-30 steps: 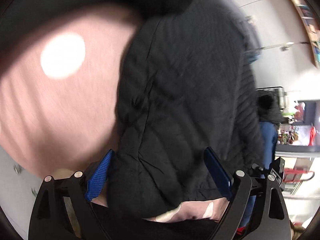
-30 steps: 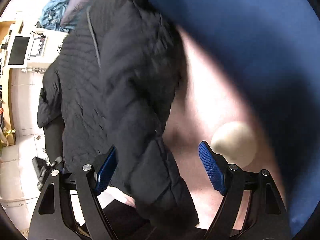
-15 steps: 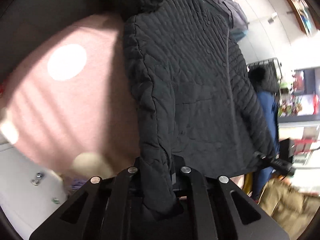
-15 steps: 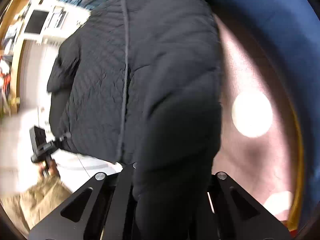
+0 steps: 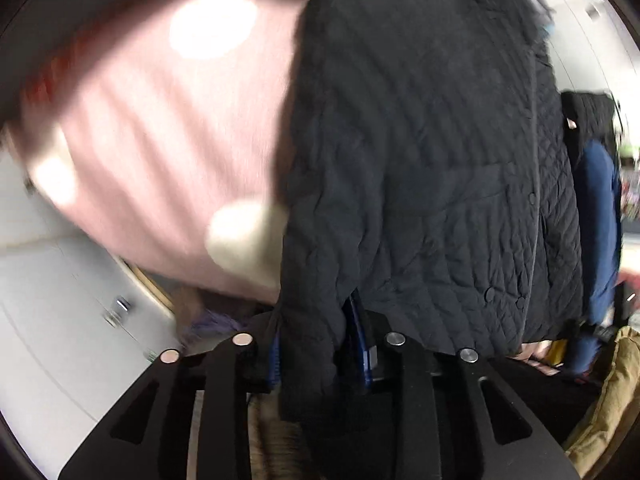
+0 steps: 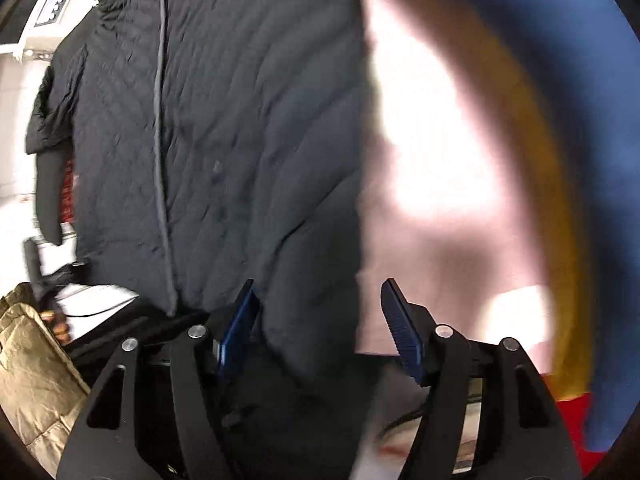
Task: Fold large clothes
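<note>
Now both grippers have just been opening. The left gripper (image 5: pixel 320 348) pinches a jacket (image 5: pixel 432 152) edge fold more loosely; the right gripper (image 6: pixel 320 320) stands spread around the hem, pads clear. The jacket lies flat on the pink cover (image 5: pixel 160 128), so the fold appears set down.
</note>
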